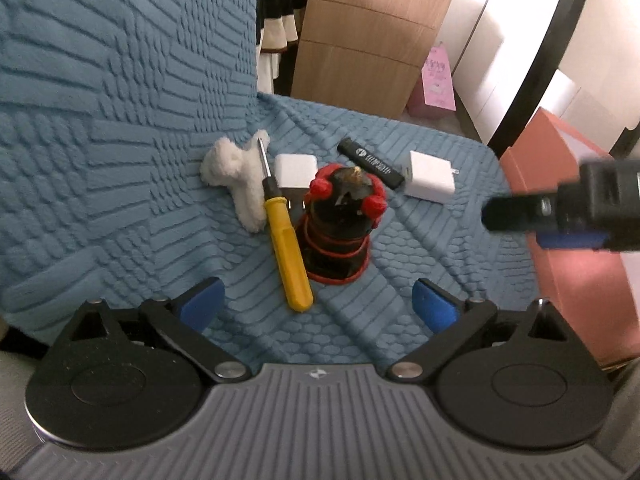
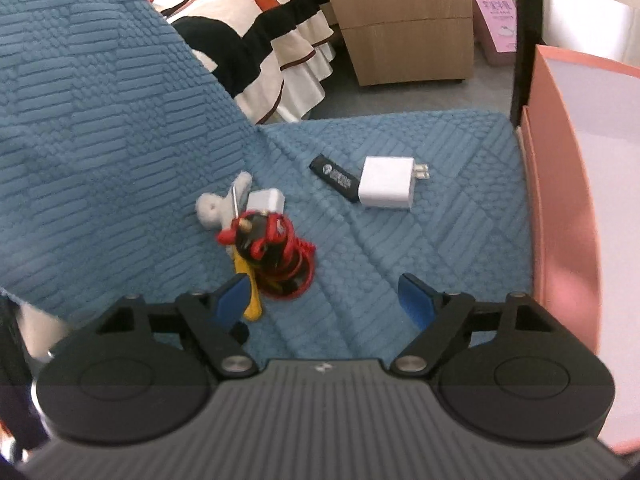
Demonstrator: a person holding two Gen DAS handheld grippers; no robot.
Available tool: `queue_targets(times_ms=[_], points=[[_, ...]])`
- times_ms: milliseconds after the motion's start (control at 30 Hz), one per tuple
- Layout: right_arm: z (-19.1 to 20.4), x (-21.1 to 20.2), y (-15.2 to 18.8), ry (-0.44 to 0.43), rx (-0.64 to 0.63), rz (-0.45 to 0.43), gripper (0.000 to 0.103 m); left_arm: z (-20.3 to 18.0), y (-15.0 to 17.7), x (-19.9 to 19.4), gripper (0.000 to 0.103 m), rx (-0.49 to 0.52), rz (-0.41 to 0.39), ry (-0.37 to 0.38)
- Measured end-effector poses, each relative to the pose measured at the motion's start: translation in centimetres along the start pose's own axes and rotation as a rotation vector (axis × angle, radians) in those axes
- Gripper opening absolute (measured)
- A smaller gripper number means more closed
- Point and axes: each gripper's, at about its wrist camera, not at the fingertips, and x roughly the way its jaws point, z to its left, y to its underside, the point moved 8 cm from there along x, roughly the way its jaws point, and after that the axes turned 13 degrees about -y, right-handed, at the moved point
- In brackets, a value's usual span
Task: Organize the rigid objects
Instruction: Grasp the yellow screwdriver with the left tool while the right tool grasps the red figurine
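Left wrist view: left tool (image 1: 318, 304), blue pads spread wide, nothing between them, poised above the blue quilted sofa seat (image 1: 420, 280). Just ahead, yellow-handled screwdriver (image 1: 286, 248) lying flat, steel shaft resting against a white fluffy clip (image 1: 236, 176). Touching its right side, black figurine with red coils (image 1: 340, 224), standing upright. Behind these, small white charger (image 1: 294, 168); farther right, black lighter (image 1: 370, 162) touching a larger white charger (image 1: 430, 176). At far right, blurred, right tool (image 1: 520, 212) entering from the side.

Right wrist view: right tool (image 2: 326, 300), pads likewise parted and empty, left pad overlapping the screwdriver handle in the picture only. Pink box (image 2: 560, 160) beside the seat edge, probably the destination.

Handling, as judged: screwdriver light, stiff, smooth plastic; best pinched across mid-handle, pads square to its length. Figurine probably top-heavy and glossy, coils apt to snag; best gripped low on the body. Larger charger light, hard, flat-sided; best taken across the two broad faces, clear of the prongs. Lighter slim, slippery, best pinched across its narrow width. Soft seat likely to yield under downward pressure.
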Motion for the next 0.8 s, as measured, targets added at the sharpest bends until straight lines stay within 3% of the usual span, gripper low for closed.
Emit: queue_targets(times_ms=[267,433,600,800], points=[[0.0,4.4,-1.7,-0.06,0.031,0.035,0.083,0.0,-0.7,3.7,0.089,-0.031,0.021,0.015],[0.8,6.8,-2.1,-0.093,-0.001,0.075,0.082,-0.2,-0.6,5.3,0.074,-0.032,0.038,0.004],[1.4,9.2,-2.4,-0.152,0.052,0.109,0.082,0.3,-0.5,6.6,0.061,-0.054,0.045,-0.022],[2.6,11.7,-1.9,-0.194,0.027,0.154,0.078,0.8,-0.1,7.8,0.055,-0.082,0.063,-0.041]])
